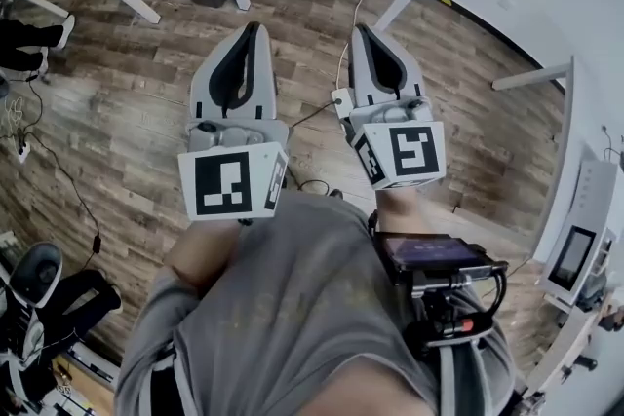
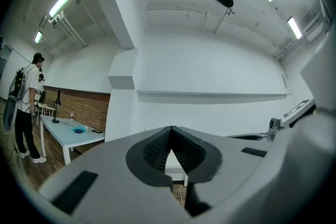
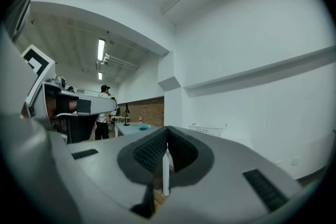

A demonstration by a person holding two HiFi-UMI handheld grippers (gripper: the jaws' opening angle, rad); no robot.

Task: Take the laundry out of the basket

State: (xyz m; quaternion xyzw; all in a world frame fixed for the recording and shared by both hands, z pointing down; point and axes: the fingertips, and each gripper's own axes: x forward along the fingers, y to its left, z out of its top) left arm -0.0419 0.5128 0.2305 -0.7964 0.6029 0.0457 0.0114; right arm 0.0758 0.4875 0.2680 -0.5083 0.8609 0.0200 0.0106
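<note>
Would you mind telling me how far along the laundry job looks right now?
Done: nothing visibly; no laundry shows anywhere. In hand: nothing; the left gripper and right gripper are both shut and empty, raised above the wooden floor. Left: everything; only a white perforated bin, possibly the basket, shows far off in the right gripper view.

The left gripper (image 1: 255, 27) and right gripper (image 1: 361, 28) have smooth, matt, pale-grey plastic shells. The inner faces of their fingers (image 2: 156, 148) carry dark, ribbed, rubbery-looking lining. The floor (image 1: 127, 102) is wood-look planking with visible grain and a low sheen. The person's shirt (image 1: 292, 307) is soft grey cloth. The walls (image 2: 210, 60) are matt white, and one far wall (image 2: 79, 107) is rough brick.
</note>
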